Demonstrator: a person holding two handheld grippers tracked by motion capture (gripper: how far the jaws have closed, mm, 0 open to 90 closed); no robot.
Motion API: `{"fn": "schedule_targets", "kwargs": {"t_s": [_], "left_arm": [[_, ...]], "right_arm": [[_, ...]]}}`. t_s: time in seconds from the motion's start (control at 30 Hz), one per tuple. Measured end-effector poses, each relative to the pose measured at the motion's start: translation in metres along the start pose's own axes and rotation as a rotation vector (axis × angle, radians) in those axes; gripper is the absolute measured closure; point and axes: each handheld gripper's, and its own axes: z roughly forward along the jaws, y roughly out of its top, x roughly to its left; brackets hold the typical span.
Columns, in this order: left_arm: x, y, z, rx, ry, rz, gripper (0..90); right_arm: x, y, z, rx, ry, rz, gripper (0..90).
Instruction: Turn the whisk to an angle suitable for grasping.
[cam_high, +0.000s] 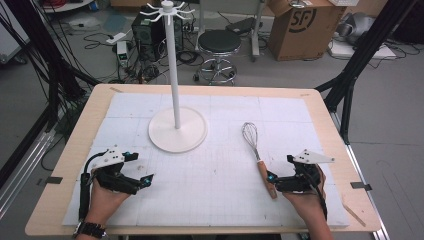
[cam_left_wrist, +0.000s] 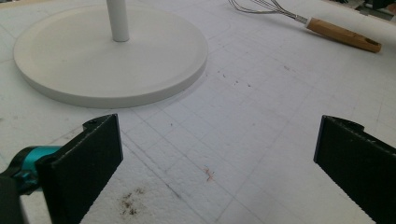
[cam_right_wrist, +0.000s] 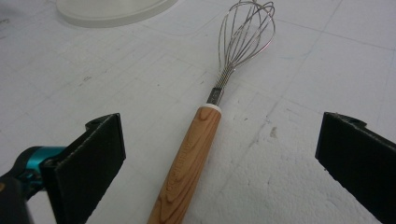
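Observation:
A whisk (cam_high: 256, 152) with a wire head and a wooden handle (cam_right_wrist: 189, 158) lies flat on the white mat, to the right of centre. My right gripper (cam_high: 280, 170) rests low at the handle's near end. Its jaws stand wide open, and the handle lies between them without touching either pad (cam_right_wrist: 93, 158). A white stand has a round base (cam_high: 177, 131) and a tall pole (cam_high: 173, 65) topped with hooks. My left gripper (cam_high: 141, 167) sits open near the front left, pointing toward the base (cam_left_wrist: 109, 51), with bare mat between its jaws. The whisk (cam_left_wrist: 327, 28) lies far off to its right.
A white gridded mat (cam_high: 215, 165) covers the wooden table (cam_high: 75, 150). Behind the table stand a black stool (cam_high: 219, 45), a cardboard box (cam_high: 305, 27) and a tangle of cables on the floor. Black frame struts (cam_high: 350, 75) rise at both sides.

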Motion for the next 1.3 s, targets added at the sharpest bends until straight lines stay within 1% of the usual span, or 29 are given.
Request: {"fn": "schedule_targets", "kwargs": {"t_s": [0.17, 0.27, 0.37, 0.4, 0.47, 0.57, 0.63, 0.73, 0.83, 0.87, 1.0, 1.03, 1.07, 1.13, 1.17, 1.3], "left_arm": [[0.0, 0.001, 0.002, -0.001, -0.003, -0.002, 1.7], [0.0, 0.002, 0.004, -0.01, -0.003, -0.004, 1.7], [-0.001, 0.002, 0.006, -0.01, -0.01, -0.004, 1.7], [-0.001, 0.0, 0.007, 0.0, -0.008, -0.002, 1.7], [-0.001, 0.0, 0.007, 0.002, -0.014, -0.001, 1.7], [0.0, 0.0, 0.005, -0.007, -0.009, 0.003, 1.7], [0.0, 0.001, 0.003, -0.013, -0.009, 0.0, 1.7], [0.001, 0.0, 0.001, -0.018, -0.008, -0.002, 1.7], [0.003, 0.0, -0.002, -0.023, -0.003, -0.007, 1.7], [0.004, 0.0, -0.002, -0.023, -0.001, -0.002, 1.7], [0.005, 0.0, -0.004, -0.03, 0.001, -0.01, 1.7], [0.006, -0.001, -0.004, -0.029, 0.003, -0.008, 1.7], [0.006, -0.001, -0.004, -0.028, 0.002, -0.015, 1.7], [0.006, -0.001, -0.003, -0.026, 0.001, -0.012, 1.7], [0.006, -0.001, -0.003, -0.022, 0.001, -0.009, 1.7], [0.006, -0.002, -0.001, -0.018, -0.005, -0.01, 1.7]], "right_arm": [[-0.001, -0.001, 0.0, 0.007, -0.002, -0.003, 0.3], [0.0, -0.003, 0.0, 0.013, -0.004, -0.001, 0.3], [0.0, -0.003, 0.0, 0.025, -0.016, -0.003, 0.3], [0.0, -0.003, 0.0, 0.023, -0.018, 0.004, 0.3], [0.0, -0.002, 0.0, 0.024, -0.025, 0.012, 0.3], [0.002, 0.001, 0.003, 0.053, -0.042, 0.015, 0.4], [0.003, 0.004, 0.007, 0.061, -0.052, 0.015, 0.4], [0.006, 0.009, 0.015, 0.081, -0.055, 0.015, 0.5], [0.01, 0.014, 0.027, 0.126, -0.062, 0.004, 0.8], [0.011, 0.016, 0.031, 0.144, -0.069, -0.003, 1.1], [0.016, 0.018, 0.045, 0.205, -0.105, -0.029, 7.0], [0.016, 0.018, 0.045, 0.205, -0.105, -0.029, 7.0], [0.019, 0.018, 0.049, 0.235, -0.127, -0.042, 15.0], [0.02, 0.017, 0.05, 0.239, -0.13, -0.049, 16.3], [0.021, 0.015, 0.051, 0.258, -0.14, -0.049, 17.3], [0.022, 0.013, 0.052, 0.269, -0.125, -0.059, 26.1]]}}
